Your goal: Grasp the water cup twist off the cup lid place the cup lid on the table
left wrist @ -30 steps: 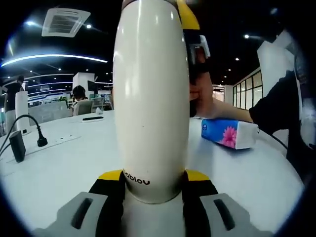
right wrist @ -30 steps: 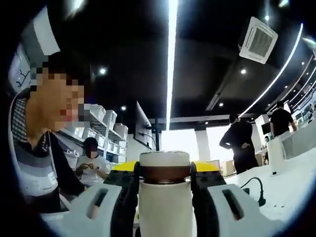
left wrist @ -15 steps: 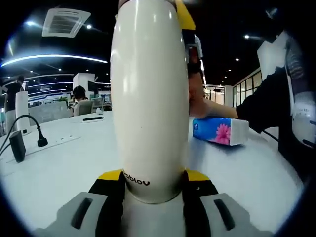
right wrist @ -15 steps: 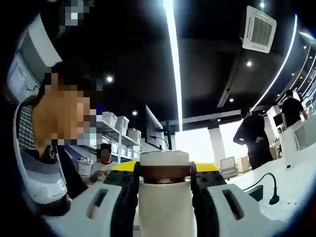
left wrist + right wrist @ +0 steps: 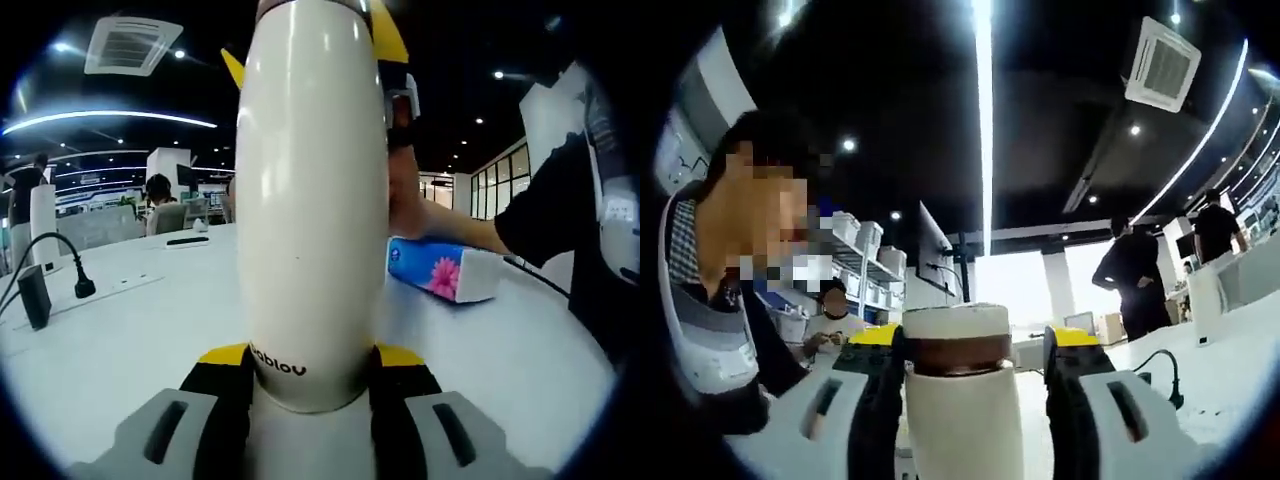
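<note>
Water cup [image 5: 310, 200], cream-white and upright, stands over the white counter [image 5: 120, 340], which stretches behind it on all sides. Your left hand-held gripper [image 5: 312, 375] is clamped on the cup's lower body, one yellow-tipped black jaw on each side, just at the printed lettering. At the cup's upper end, your right hand-held gripper [image 5: 385, 60] reaches in, its yellow tips showing on either side of the top. In the right gripper view, the cup lid [image 5: 950, 325] with a brown band beneath it sits between your right hand-held gripper's [image 5: 975, 350] jaws; a slight gap shows on the right side, so you cannot tell whether they grip it. Behind the cup and to its right, a blue tissue pack [image 5: 440, 272] lies on the counter. To the cup's left, a black cable [image 5: 60, 262] rests on the counter.
</note>
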A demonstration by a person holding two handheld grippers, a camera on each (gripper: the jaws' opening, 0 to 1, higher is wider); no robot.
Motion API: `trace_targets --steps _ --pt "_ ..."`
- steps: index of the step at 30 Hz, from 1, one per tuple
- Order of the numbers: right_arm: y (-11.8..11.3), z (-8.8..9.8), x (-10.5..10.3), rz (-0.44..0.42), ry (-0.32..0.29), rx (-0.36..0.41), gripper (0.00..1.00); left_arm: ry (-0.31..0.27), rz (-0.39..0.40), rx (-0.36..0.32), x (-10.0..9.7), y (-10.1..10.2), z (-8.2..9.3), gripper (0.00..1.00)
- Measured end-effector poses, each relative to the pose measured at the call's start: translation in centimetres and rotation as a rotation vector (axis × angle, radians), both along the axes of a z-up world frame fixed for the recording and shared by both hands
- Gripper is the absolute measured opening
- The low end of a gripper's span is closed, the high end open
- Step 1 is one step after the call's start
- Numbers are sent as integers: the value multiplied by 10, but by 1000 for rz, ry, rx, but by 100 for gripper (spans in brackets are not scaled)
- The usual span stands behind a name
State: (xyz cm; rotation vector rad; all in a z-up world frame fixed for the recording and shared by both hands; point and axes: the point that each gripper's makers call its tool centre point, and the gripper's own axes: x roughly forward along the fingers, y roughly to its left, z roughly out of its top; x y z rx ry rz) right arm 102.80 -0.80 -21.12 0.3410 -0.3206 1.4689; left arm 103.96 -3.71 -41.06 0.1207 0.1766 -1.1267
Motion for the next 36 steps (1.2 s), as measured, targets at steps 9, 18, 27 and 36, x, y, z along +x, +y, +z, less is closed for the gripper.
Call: trace_targets --steps 9,18,27,36 --pt "-2 -4 -5 -256 -65 -70 60 0 2 0 -3 0 0 47" --pt "-13 -14 2 -542 -58 -132 63 1 8 2 -5 0 0 47" --pt "-16 -9 -14 -732 -102 -162 62 1 11 3 -5 1 0 47" --pt "-17 -8 -22 -871 -67 -160 61 2 11 3 -5 2 0 47"
